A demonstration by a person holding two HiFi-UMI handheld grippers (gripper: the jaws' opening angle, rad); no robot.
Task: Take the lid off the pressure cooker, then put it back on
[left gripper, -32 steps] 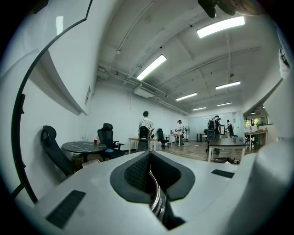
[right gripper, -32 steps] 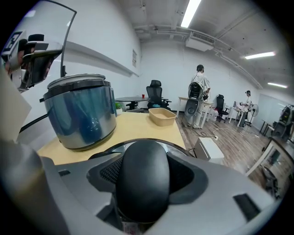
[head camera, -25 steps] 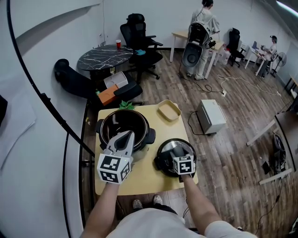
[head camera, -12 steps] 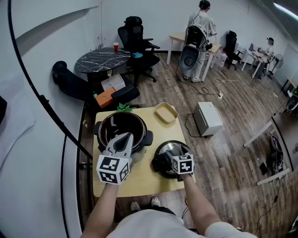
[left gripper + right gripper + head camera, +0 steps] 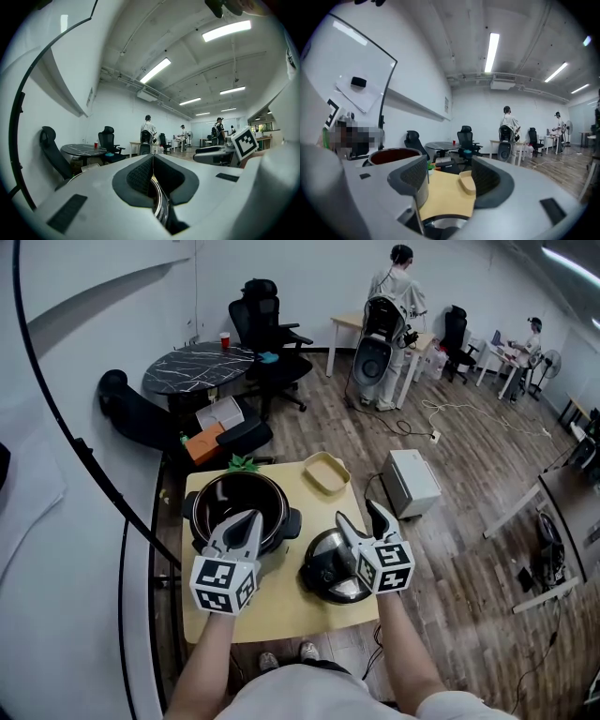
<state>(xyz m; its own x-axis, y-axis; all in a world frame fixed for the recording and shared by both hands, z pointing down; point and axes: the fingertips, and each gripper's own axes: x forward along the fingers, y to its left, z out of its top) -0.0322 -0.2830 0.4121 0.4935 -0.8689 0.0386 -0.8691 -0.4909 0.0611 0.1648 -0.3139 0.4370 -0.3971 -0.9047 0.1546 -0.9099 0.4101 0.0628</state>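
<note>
The pressure cooker pot (image 5: 236,507) stands open on the left of the yellow table (image 5: 281,601); it also shows at the left of the right gripper view as the pot (image 5: 391,157). Its black and steel lid (image 5: 330,570) lies on the table to the pot's right. My left gripper (image 5: 251,518) rests on the pot's near rim, jaws closed (image 5: 151,161) with the steel rim (image 5: 160,208) caught between them. My right gripper (image 5: 366,519) hovers just above the lid, open, with nothing between its fingers (image 5: 450,173). The lid's edge (image 5: 440,224) shows below its jaws.
A tan tray (image 5: 327,472) sits at the table's far right corner, a green plant-like item (image 5: 242,462) at the far edge. On the floor right of the table is a white box (image 5: 412,482). Office chairs, a round dark table (image 5: 197,367) and people stand farther back.
My right gripper has lifted off the lid, tilted from pointing down to pointing forward, and its jaws now stand open. The lid stays on the table. The left gripper has not moved.
</note>
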